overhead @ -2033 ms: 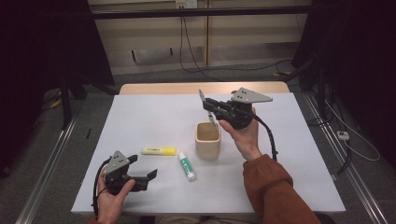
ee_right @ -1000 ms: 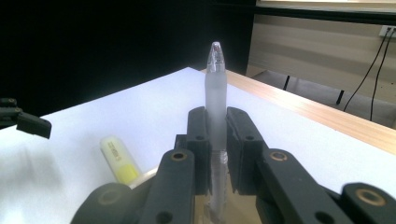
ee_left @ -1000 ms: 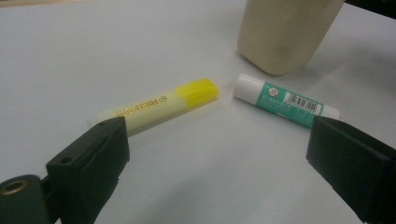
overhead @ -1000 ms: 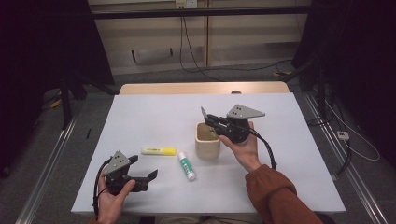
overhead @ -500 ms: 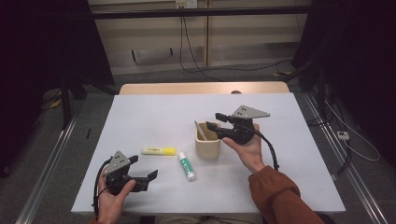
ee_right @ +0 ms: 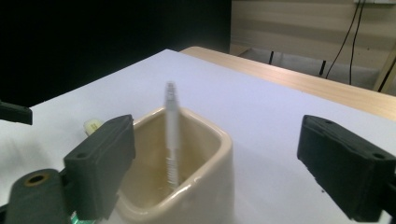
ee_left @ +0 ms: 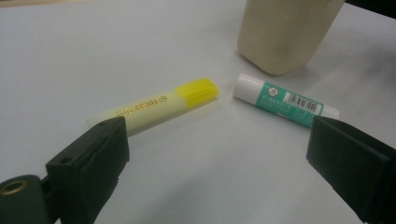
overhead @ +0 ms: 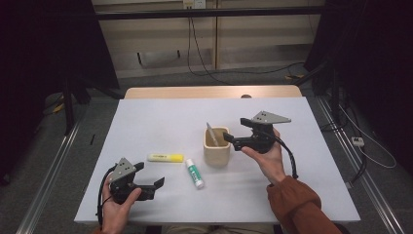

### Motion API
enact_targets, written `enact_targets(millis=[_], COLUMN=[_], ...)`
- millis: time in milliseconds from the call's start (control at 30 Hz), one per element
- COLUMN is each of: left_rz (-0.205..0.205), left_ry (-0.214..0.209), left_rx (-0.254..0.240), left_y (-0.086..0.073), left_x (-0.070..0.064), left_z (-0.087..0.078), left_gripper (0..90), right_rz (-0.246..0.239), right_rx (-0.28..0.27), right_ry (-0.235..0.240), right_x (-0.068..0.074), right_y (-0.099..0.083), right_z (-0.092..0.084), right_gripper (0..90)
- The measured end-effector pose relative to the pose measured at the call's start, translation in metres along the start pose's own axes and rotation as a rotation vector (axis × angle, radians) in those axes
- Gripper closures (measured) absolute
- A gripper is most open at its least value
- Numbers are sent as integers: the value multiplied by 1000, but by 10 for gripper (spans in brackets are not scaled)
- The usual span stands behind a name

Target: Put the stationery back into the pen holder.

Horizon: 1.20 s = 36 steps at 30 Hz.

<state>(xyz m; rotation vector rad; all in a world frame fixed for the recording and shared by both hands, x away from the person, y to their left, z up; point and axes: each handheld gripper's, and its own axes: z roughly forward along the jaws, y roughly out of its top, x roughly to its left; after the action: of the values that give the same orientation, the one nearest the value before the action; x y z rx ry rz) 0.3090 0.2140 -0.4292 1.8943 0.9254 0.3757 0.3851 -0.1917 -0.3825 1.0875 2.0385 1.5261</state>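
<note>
A beige cup (overhead: 216,147) stands mid-table with a grey pen (overhead: 211,132) leaning inside it. Just right of the cup my right gripper (overhead: 234,130) is open; its jaws have just been opening and nothing is between them. In the right gripper view the cup (ee_right: 196,177) and the pen (ee_right: 172,135) sit ahead of the wide-spread jaws (ee_right: 219,144). A yellow highlighter (overhead: 166,157) and a green-and-white glue stick (overhead: 194,173) lie left of the cup. My left gripper (overhead: 149,175) rests open at the front left, facing the highlighter (ee_left: 154,107) and the glue stick (ee_left: 280,99).
The white table top (overhead: 156,122) ends in a wooden strip (overhead: 209,91) at the far side. Dark floor, rails and cables surround the table. A cable (overhead: 287,156) trails from my right gripper over the wrist.
My right gripper lowered the pen into the cup, let it go and drew back to the right with its jaws spread. The left gripper has stayed where it was.
</note>
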Motion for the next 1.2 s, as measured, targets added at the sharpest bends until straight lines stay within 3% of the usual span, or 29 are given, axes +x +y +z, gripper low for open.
enact_targets(millis=[200,600,867,933,1000,1200], left_rz=[2,10,17,13,12,24], left_ry=[3,2,13,-7,-3,0], left_rx=[2,19,31,39,35,78], left_y=[0,0,0,1,2,4], left_x=[0,0,-2,-2,-2,-3], left_z=[0,1,5,6,6,7], left_gripper=[57,56,51,62,71,119], right_rz=[-7,36,36,44,44,38], right_rx=[31,84,130,137,142,208], right_ry=[-30,-80,-103,-110,-117,-124], right_x=[-3,-19,-23,-24,-24,-25], right_y=[-5,-31,-46,-49,-53,-62], right_z=[-8,-39,-57,-62,-66,-75], right_gripper=[101,99,70,69,70,77])
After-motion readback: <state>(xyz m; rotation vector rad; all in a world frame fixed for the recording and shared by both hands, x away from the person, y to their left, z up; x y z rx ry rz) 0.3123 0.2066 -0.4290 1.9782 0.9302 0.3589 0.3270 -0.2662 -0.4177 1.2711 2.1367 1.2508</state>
